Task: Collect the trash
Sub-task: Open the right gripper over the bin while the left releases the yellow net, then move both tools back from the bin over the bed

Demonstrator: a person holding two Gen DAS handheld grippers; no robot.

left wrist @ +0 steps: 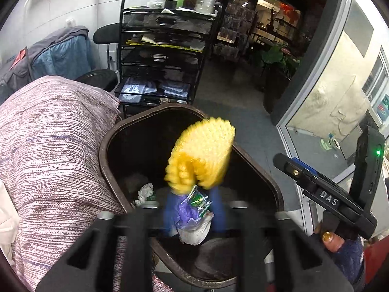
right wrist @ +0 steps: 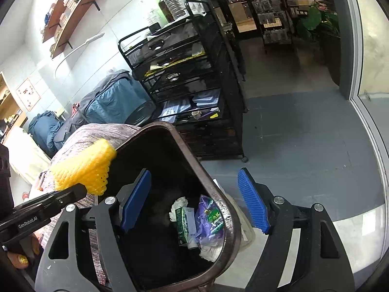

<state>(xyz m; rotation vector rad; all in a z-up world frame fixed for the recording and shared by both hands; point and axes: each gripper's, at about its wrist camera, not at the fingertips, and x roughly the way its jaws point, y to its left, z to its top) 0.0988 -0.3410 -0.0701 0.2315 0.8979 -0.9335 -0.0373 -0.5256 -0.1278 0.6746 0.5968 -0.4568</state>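
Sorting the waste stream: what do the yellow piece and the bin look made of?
Yellow piece: looks like soft foam netting, matte, with an open mesh of ribs; probably fruit-wrap foam. Bin: seems hard plastic, dark brown, with a scuffed rim showing a dull sheen.

"DAS" on right tongs (left wrist: 328, 197); "GenRobot.AI" on left tongs (right wrist: 28, 221).

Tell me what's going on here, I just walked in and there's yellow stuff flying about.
A person with a two-finger gripper in each hand is collecting trash into the dark brown plastic bin. The left gripper holds the yellow foam netting over the bin's opening; whether its pads still press on it is unclear, as that view is blurred. The right gripper is open and empty, straddling the bin's rim. Inside lie a green carton, a purple plastic bag and crumpled white paper.
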